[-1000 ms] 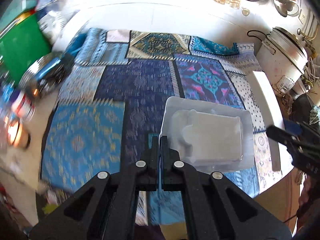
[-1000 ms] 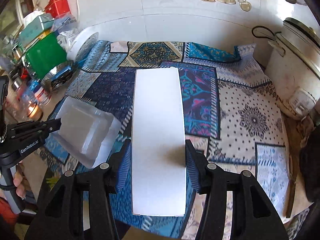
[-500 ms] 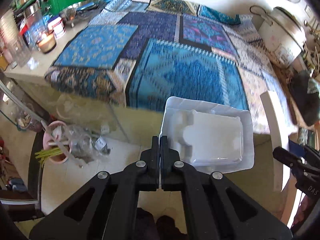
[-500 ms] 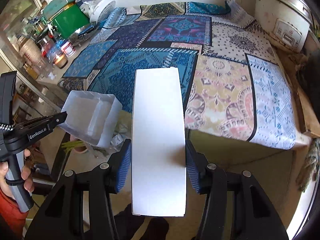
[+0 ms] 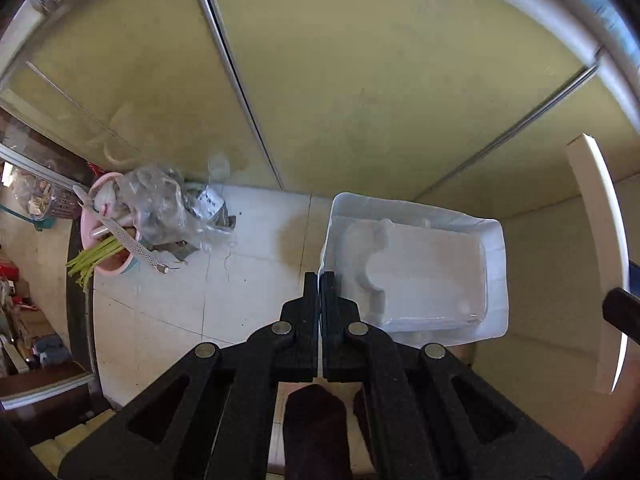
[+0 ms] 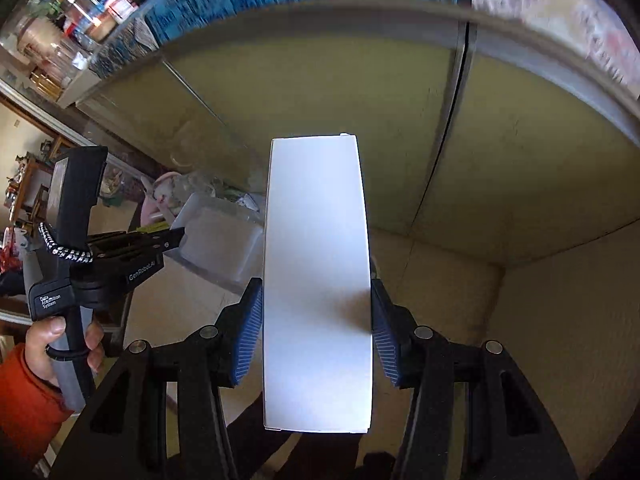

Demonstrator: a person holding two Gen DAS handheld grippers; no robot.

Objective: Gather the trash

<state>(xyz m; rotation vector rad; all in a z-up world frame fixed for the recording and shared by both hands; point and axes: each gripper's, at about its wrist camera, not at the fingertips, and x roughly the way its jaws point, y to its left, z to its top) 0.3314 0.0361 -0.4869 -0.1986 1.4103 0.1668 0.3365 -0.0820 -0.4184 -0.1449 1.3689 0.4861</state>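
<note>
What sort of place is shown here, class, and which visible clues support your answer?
Probably a lived-in home kitchen or utility corner: a tiled floor, a pink bin overfilled with trash, and a cluttered counter of jars above yellow cabinet doors.

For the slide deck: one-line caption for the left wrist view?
Left gripper pinches the rim of a clear plastic tray above the tiled floor, with an overfilled pink trash bin nearby.

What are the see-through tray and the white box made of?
The see-through tray looks like thin moulded plastic: cloudy-clear, glossy, with pressed-in shapes. The left gripper pinches its rim. The white box looks like matte cardboard: flat, plain, crisp-edged, though coated card is possible. The right gripper clamps its sides.
</note>
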